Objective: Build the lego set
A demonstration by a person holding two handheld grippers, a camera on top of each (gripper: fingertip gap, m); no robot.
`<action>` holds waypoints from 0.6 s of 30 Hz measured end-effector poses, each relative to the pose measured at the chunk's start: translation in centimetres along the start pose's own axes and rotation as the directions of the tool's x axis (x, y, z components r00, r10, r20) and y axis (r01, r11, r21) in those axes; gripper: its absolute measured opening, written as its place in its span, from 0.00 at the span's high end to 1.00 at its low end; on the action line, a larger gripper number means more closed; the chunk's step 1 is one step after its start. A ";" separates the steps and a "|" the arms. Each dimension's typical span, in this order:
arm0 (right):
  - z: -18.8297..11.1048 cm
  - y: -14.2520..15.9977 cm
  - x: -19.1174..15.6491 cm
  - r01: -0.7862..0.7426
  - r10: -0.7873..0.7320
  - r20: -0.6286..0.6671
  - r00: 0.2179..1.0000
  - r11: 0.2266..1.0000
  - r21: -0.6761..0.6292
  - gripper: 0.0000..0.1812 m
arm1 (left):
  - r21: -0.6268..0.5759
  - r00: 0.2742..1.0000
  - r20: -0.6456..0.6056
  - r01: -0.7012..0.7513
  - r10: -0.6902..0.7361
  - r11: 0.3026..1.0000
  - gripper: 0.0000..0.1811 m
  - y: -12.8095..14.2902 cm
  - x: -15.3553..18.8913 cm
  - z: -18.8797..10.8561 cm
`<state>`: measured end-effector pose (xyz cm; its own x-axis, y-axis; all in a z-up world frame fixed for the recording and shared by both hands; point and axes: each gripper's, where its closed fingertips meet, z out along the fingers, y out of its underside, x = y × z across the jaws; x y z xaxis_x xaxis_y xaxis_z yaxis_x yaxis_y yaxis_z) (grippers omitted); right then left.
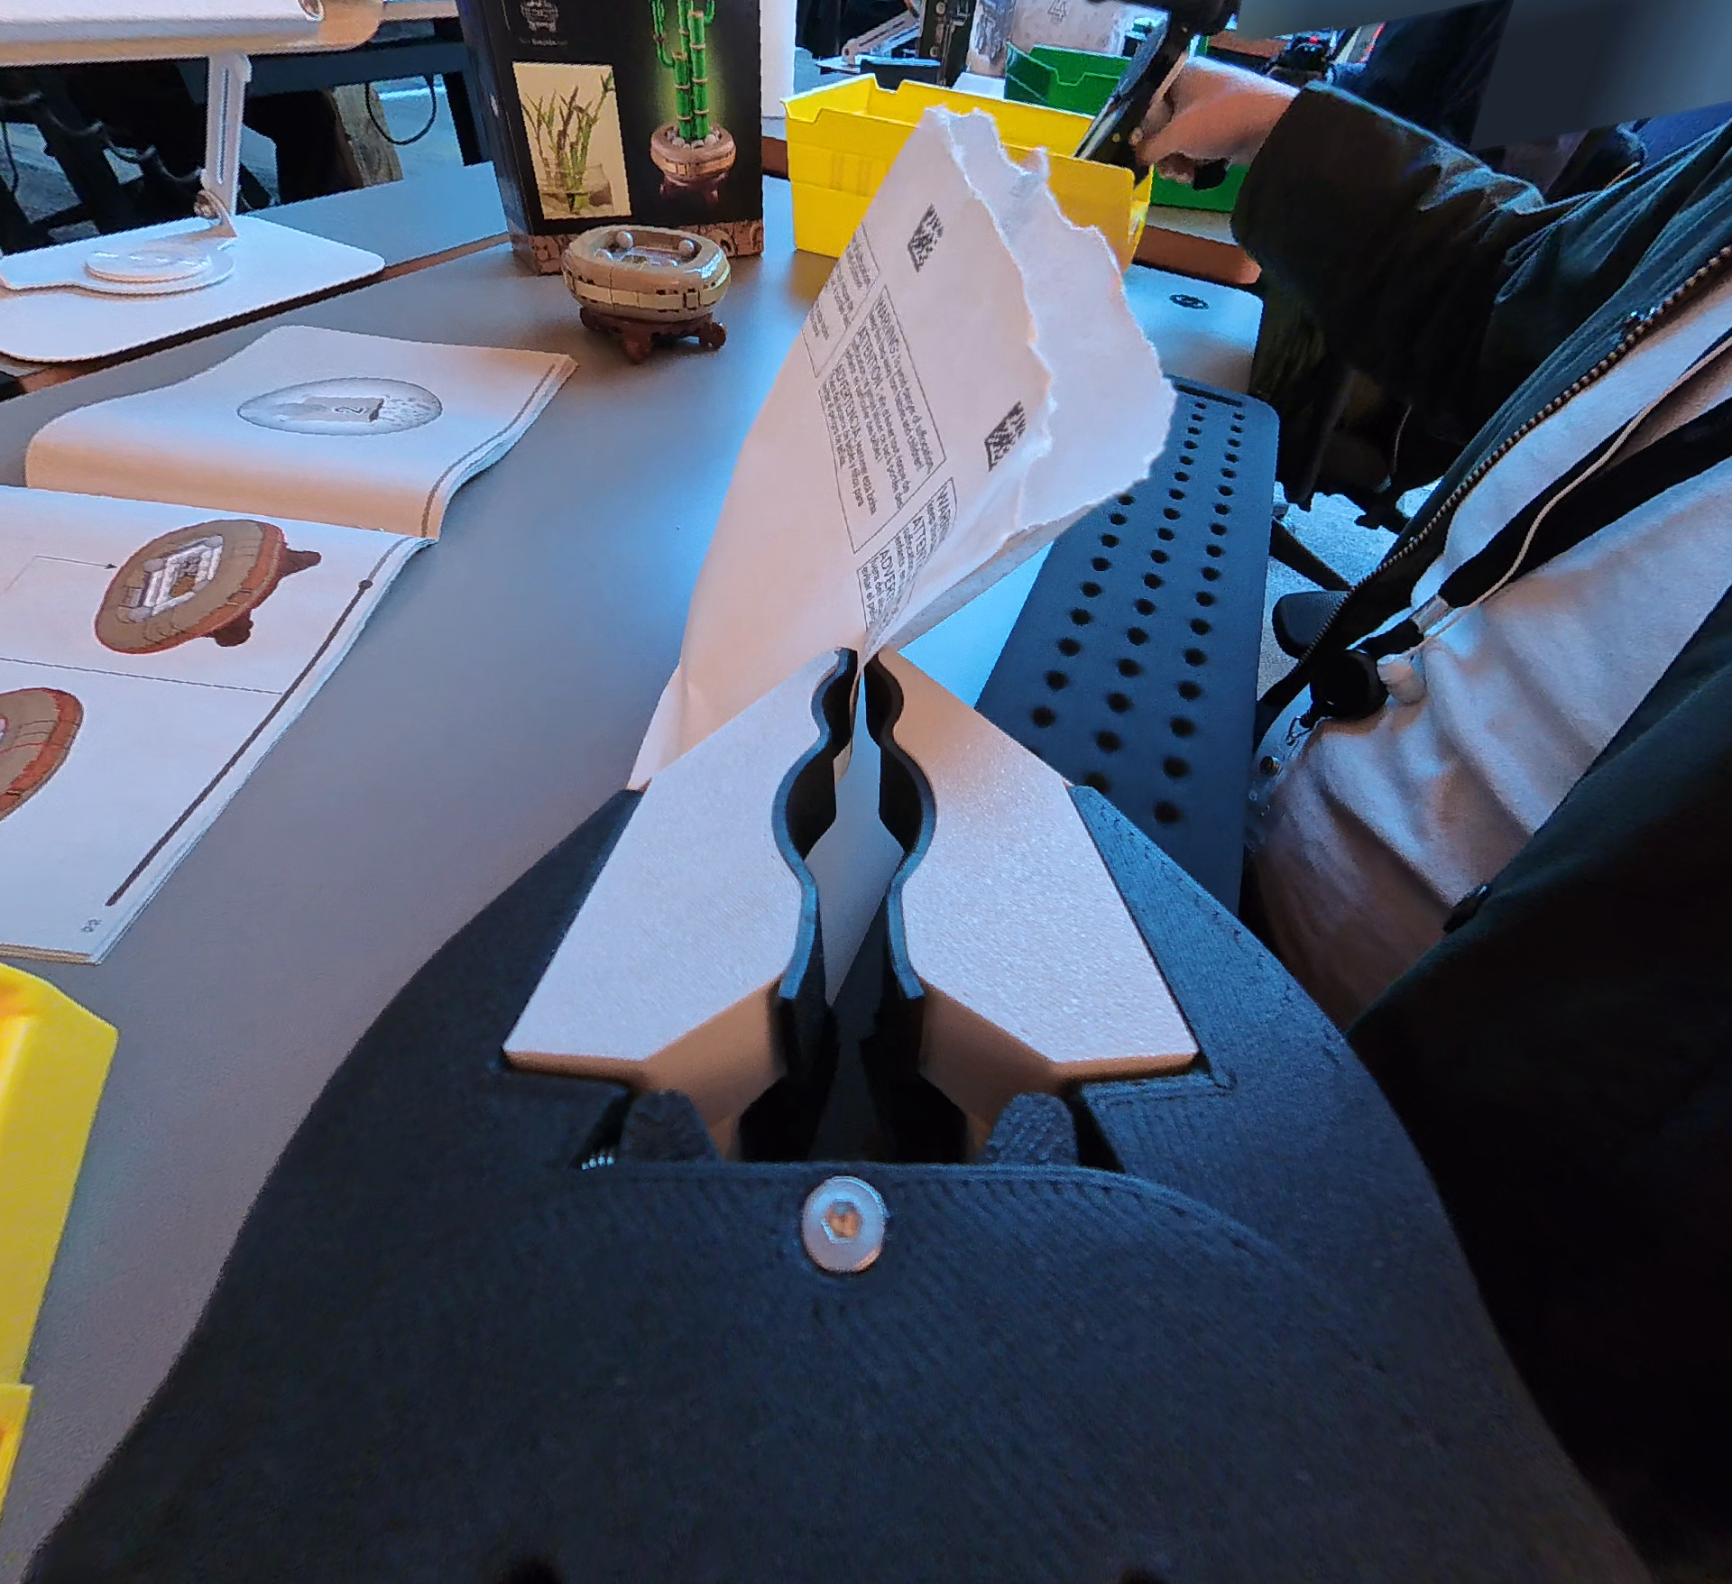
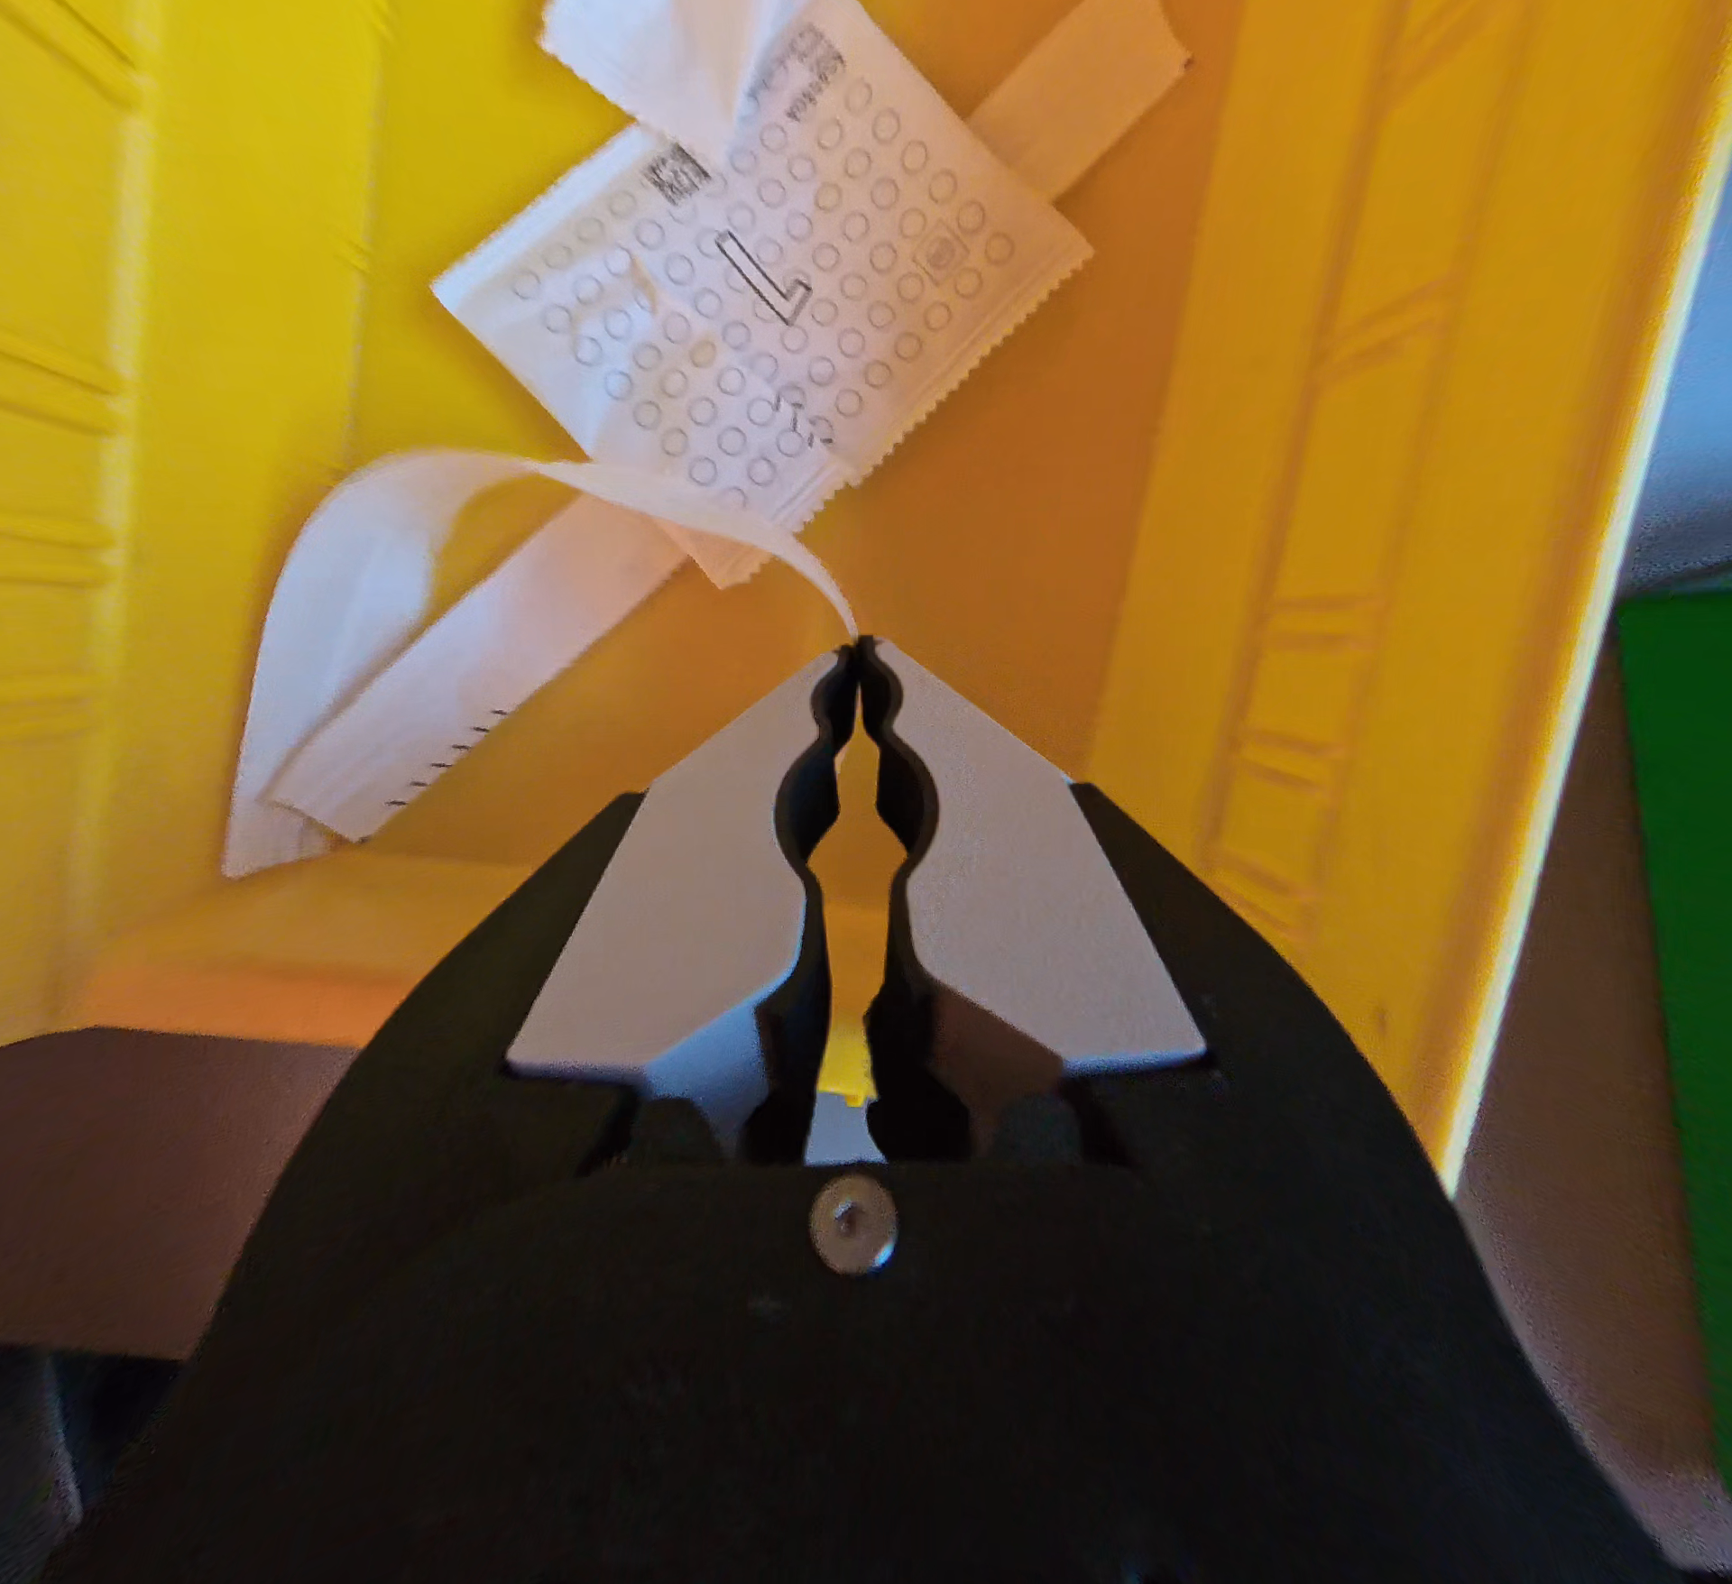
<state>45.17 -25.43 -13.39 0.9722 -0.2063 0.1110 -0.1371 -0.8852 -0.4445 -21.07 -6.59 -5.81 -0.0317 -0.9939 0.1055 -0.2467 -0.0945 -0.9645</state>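
My left gripper (image 1: 860, 666) is shut on a torn white paper bag (image 1: 937, 414) and holds it upright above the grey table (image 1: 525, 696). A built tan and brown pot base (image 1: 647, 285) stands on the table in front of the set's black box (image 1: 619, 49). My right gripper (image 2: 860, 649) is shut on a torn white paper strip (image 2: 525, 480) and hangs over the inside of a yellow bin (image 2: 1031, 508). A flat white paper bag with a circle pattern (image 2: 778, 293) and other paper scraps lie in that bin. In the left wrist view the right gripper (image 1: 1115, 143) is at the yellow bin (image 1: 843, 143).
An open instruction booklet (image 1: 187, 602) lies on the left. A white stand (image 1: 187, 264) holds a sheet at the far left. A black perforated tray (image 1: 1153, 602) sits by the table's right edge, beside the person's jacket. A green bin (image 1: 1059, 77) stands behind the yellow one. Another yellow bin (image 1: 37, 1164) is at the lower left. Spacing between my two grippers at the tips: around 70 cm.
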 end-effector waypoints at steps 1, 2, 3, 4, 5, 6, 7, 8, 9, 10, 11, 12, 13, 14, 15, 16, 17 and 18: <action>-0.4 -0.4 0.1 -0.007 0.007 0.001 1.000 1.000 0.028 1.00 | 0.002 1.000 0.000 0.002 -0.002 1.000 1.00 0.0 0.0 0.0; -1.1 -1.0 0.5 0.001 0.001 -0.031 1.000 0.997 0.076 1.00 | 0.004 1.000 0.000 0.004 -0.004 1.000 1.00 0.0 0.0 0.0; -2.1 -1.8 1.0 0.019 -0.010 -0.070 0.998 0.990 0.138 1.00 | 0.007 1.000 -0.001 0.006 -0.006 1.000 1.00 0.0 0.0 0.0; -3.3 -2.6 1.2 0.032 -0.012 -0.098 0.995 0.978 0.207 1.00 | 0.010 1.000 -0.001 0.008 -0.008 1.000 1.00 0.0 -0.1 0.0; -4.6 -3.4 1.5 0.036 -0.002 -0.121 0.993 0.960 0.277 1.00 | 0.012 1.000 -0.001 0.010 -0.010 1.000 1.00 0.0 -0.1 0.0; -6.0 -4.2 1.7 0.040 0.008 -0.135 0.991 0.938 0.346 1.00 | 0.013 1.000 -0.001 0.010 -0.010 1.000 1.00 0.0 -0.1 0.0; -7.6 -5.0 1.5 0.056 0.002 -0.136 0.991 0.906 0.420 1.00 | 0.013 1.000 -0.001 0.010 -0.010 1.000 1.00 0.0 -0.1 0.0; -9.3 -6.0 0.9 0.089 -0.027 -0.128 0.991 0.858 0.506 1.00 | 0.013 1.000 -0.001 0.009 -0.009 1.000 1.00 0.0 -0.1 0.0; -11.2 -6.9 0.2 0.124 -0.061 -0.124 0.990 0.794 0.595 1.00 | 0.013 1.000 -0.001 0.007 -0.007 1.000 1.00 0.0 -0.1 0.0; -13.0 -7.5 -0.4 0.148 -0.082 -0.130 0.988 0.725 0.672 1.00 | 0.014 1.000 -0.001 0.006 -0.006 1.000 1.00 0.0 -0.1 0.0; -14.7 -8.0 -1.1 0.158 -0.096 -0.127 0.987 0.661 0.733 1.00 | 0.014 1.000 -0.002 0.007 -0.007 1.000 1.00 0.1 -0.1 0.1; -16.1 -8.3 -2.2 0.156 -0.128 -0.098 0.987 0.600 0.784 1.00 | 0.015 1.000 -0.003 0.008 -0.008 1.000 1.00 0.1 -0.1 0.1; -17.3 -8.4 -3.0 0.135 -0.147 -0.063 0.987 0.551 0.823 1.00 | 0.016 1.000 -0.003 0.009 -0.009 1.000 1.00 0.1 -0.1 0.1; -18.3 -8.5 -3.6 0.102 -0.151 -0.027 0.988 0.515 0.851 1.00 | 0.016 1.000 -0.005 0.009 -0.009 1.000 1.00 0.2 0.0 0.1; -19.3 -8.6 -4.5 0.066 -0.175 0.021 0.984 0.477 0.877 1.00 | 0.015 1.000 -0.006 0.009 -0.009 1.000 1.00 0.2 0.0 0.2; -20.2 -8.7 -5.5 0.033 -0.211 0.067 0.975 0.437 0.899 1.00 | 0.015 1.000 -0.007 0.008 -0.008 1.000 1.00 0.3 0.0 0.2; -21.1 -8.7 -6.4 0.005 -0.243 0.101 0.965 0.400 0.916 1.00 | 0.014 1.000 -0.008 0.007 -0.007 1.000 1.00 0.3 0.1 0.2; -21.7 -8.8 -7.2 -0.021 -0.270 0.132 0.954 0.378 0.926 1.00 | 0.015 1.000 -0.008 0.006 -0.006 1.000 1.00 0.3 0.1 0.2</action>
<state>35.30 -25.24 9.00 0.9893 0.0971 0.1088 0.1038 0.0556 -0.9930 -20.96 -6.73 -6.15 -0.0375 -0.9929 0.1130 -0.2321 -0.1014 -0.9674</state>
